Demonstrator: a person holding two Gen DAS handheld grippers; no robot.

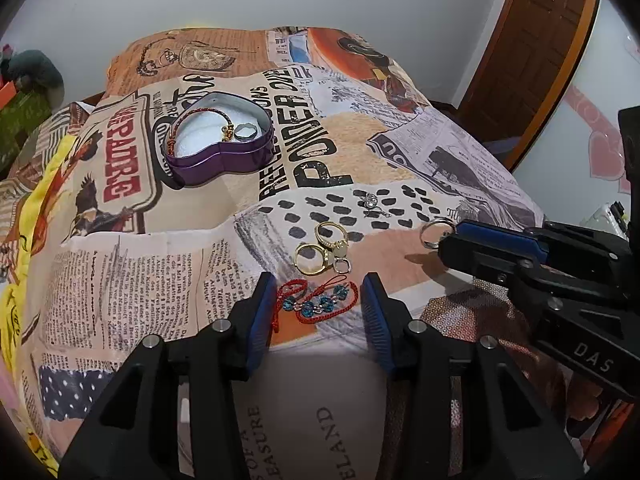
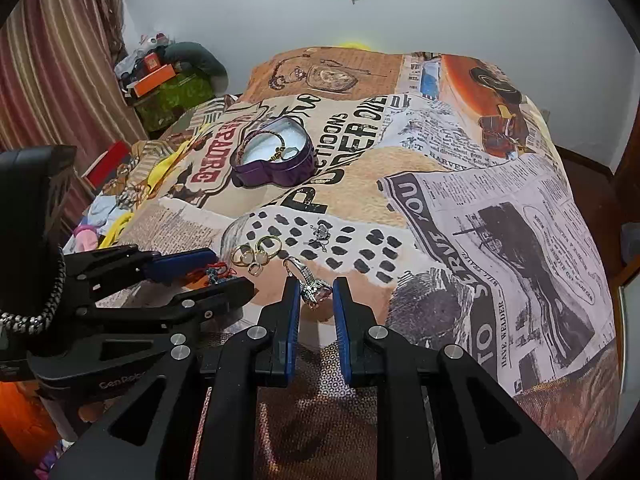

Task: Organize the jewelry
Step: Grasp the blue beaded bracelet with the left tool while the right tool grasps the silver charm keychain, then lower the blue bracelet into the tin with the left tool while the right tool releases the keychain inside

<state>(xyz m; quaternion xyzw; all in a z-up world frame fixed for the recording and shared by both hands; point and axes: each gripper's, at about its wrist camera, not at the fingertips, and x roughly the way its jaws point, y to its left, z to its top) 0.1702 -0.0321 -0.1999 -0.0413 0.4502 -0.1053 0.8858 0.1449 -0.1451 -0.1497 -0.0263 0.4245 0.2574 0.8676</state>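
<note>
So the jewelry is laid out on a collage-print bedspread [image 1: 420, 152], with a purple heart-shaped tin [image 1: 218, 148] parked well back toward the far side, and a braided bracelet [image 1: 188, 120] plus a grey ring [image 1: 245, 132] can already be seen inside it. The left gripper [image 1: 320, 296] is held spread wide, with a red cord bracelet with blue beads [image 1: 318, 302] lying loose between the fingers, not pinched by anything. The right gripper [image 2: 316, 294] is spread too, only narrowly, around a silver ring with a pinkish stone [image 2: 314, 286]; whether the left pad is actually being touched by the ring can't quite be told from the right wrist view. Trouble spots, as judged from here: the bedspread is soft and lumpy, so the ring could be pushed down into the fabric or flicked sideways if the fingers are closed off-centre, since only a thin band and a knobbly stone are offered. The cord could be snagged on one pad and dragged, and the gold rings [image 1: 322, 250] just beyond it could get knocked. Fabric might also be pinched up along with either piece. The silver charms [image 1: 372, 202] on the dotted patch are small enough to be lost in the print.
</note>
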